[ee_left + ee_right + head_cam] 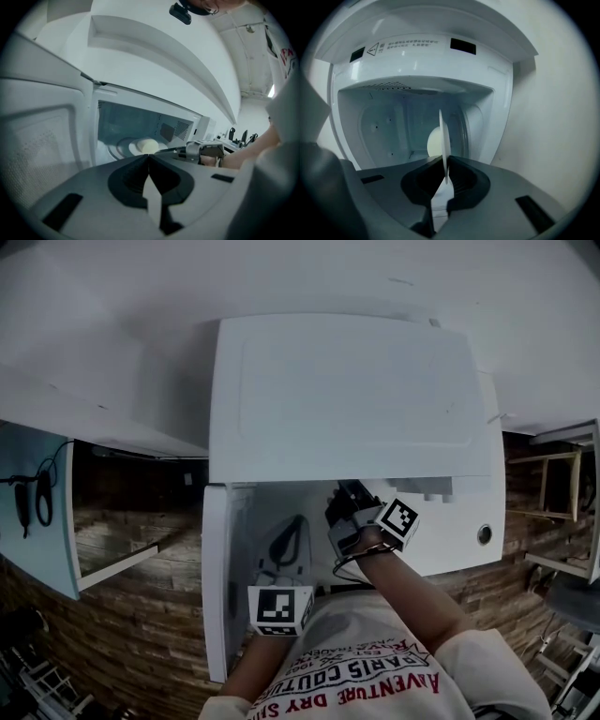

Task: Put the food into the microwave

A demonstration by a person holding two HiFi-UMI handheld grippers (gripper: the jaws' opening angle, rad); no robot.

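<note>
right tool (444,164): jaws pinched together on the rim of a thin white plate (442,136), seen edge-on between them. The tool reaches into the cavity.
left tool (149,159): jaws together, nothing between them. It sits outside the opening, on the right tool's left.
food (148,146): pale round lump on the plate, just ahead of the right tool's tips and inside the microwave (356,399).
door (217,577): swung open, on the left tool's left.
plate contact: can't tell whether the plate rests on the cavity floor or hangs just above it.
done: door open; plate and food are inside the cavity.
left to do: by my read, set the plate down, let go, draw the right tool out and close the door. The left tool is nearest the door, so that is likely its job.
progress: late, most of the way there.
risk: a one-sided rim grip could tip the plate and roll the food off.
</note>
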